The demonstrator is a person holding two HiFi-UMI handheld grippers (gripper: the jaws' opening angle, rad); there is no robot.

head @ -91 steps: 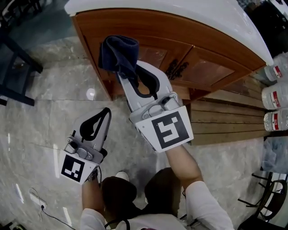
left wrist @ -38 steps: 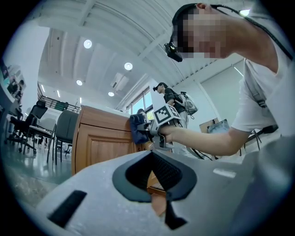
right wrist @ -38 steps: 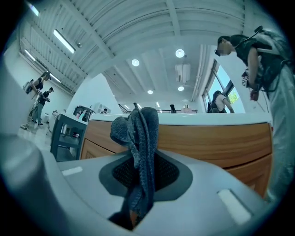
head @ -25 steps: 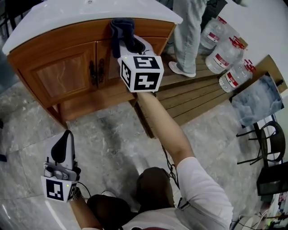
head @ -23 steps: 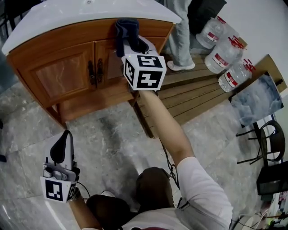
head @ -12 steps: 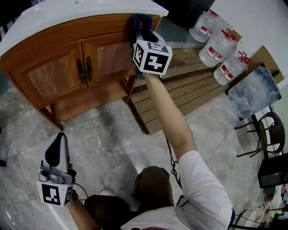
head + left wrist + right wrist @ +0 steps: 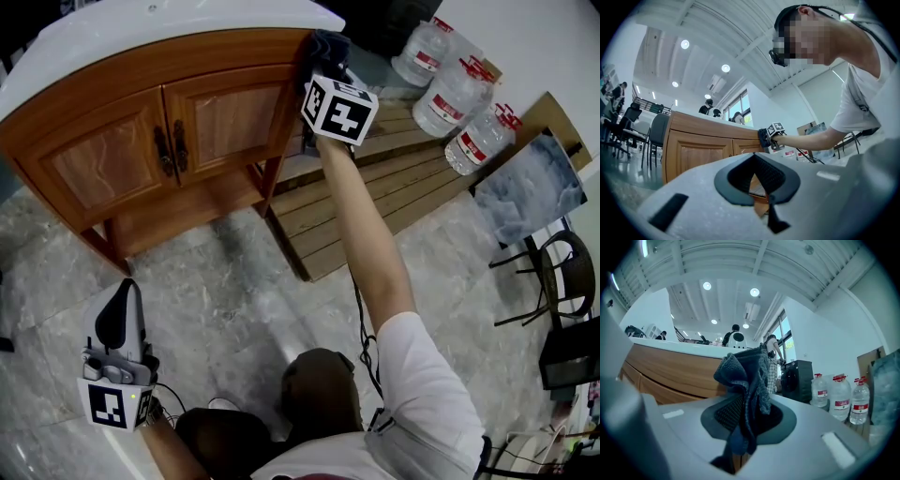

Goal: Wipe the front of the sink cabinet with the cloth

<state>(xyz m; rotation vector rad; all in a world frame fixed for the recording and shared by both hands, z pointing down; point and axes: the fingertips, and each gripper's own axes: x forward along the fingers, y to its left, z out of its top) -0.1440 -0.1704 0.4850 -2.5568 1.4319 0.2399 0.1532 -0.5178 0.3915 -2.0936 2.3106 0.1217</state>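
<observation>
The wooden sink cabinet (image 7: 122,84) with a white top fills the upper left of the head view. My right gripper (image 7: 325,67) is shut on a dark blue cloth (image 7: 323,45), which is pressed against the top right corner of the cabinet front. In the right gripper view the cloth (image 7: 745,376) bunches up out of the shut jaws, with the cabinet (image 7: 665,376) at left. My left gripper (image 7: 125,292) hangs low over the floor, shut and holding nothing. The left gripper view looks across at the cabinet (image 7: 703,140) and the cloth (image 7: 762,138).
Dark door handles (image 7: 169,150) sit mid-cabinet. A wooden slatted platform (image 7: 375,187) lies right of the cabinet, with large water bottles (image 7: 450,89) beyond it. A black chair (image 7: 553,281) and a plastic-covered board (image 7: 530,187) stand at right. A cable (image 7: 359,314) trails on the marble floor.
My right gripper has carried the cloth rightward along the cabinet's top rail, from above the right door to the right corner. The left gripper has stayed low.
</observation>
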